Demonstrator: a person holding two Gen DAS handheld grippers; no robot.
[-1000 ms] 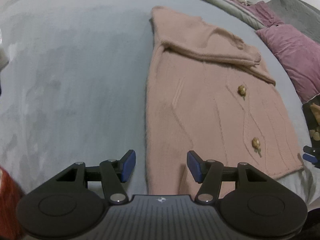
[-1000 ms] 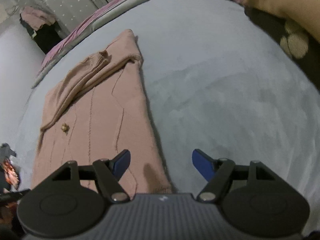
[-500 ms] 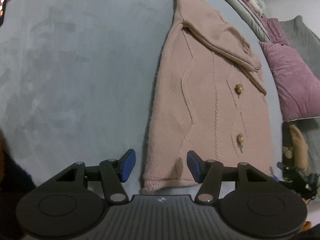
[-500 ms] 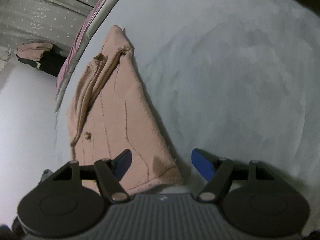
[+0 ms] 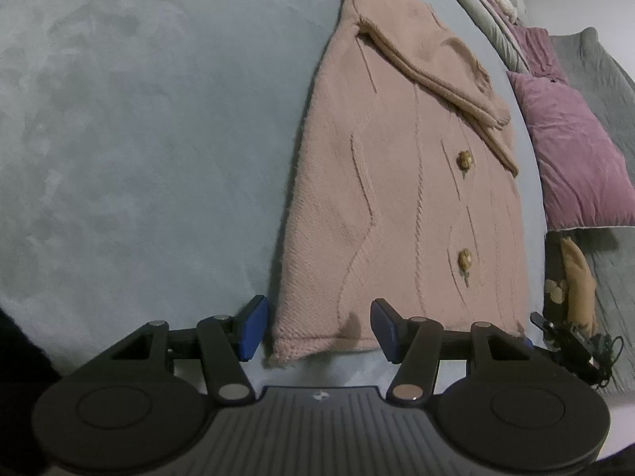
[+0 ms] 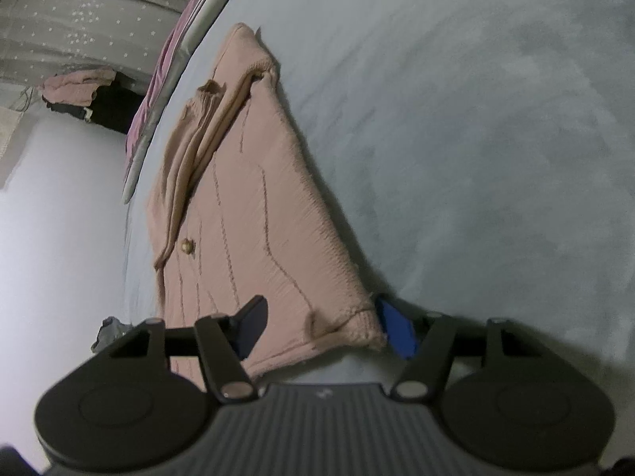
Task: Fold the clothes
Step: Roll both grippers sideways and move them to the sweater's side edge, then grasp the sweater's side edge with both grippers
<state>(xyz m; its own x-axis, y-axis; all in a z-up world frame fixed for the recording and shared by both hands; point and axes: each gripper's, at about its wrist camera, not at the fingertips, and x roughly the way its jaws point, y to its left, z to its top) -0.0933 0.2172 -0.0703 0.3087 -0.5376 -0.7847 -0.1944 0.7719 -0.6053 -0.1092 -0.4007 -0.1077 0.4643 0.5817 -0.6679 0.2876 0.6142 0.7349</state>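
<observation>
A wide pale blue-grey bed cover [image 5: 139,139] with a soft brushed nap fills most of both views. In the left wrist view a mauve velvet pillow [image 5: 571,166] lies at three o'clock, with a grey quilted blanket [image 5: 607,79] beyond it at two o'clock. In the right wrist view a grey star-dotted curtain [image 6: 87,20] hangs at ten o'clock. The light is dim.

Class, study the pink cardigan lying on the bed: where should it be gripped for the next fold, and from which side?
Grip the cardigan at its two bottom hem corners, coming in low from the hem end. The hem lies nearest, slightly raised off the bed, so a finger should slip under. Each open hand-held gripper, left and right, already brackets a corner.
</observation>
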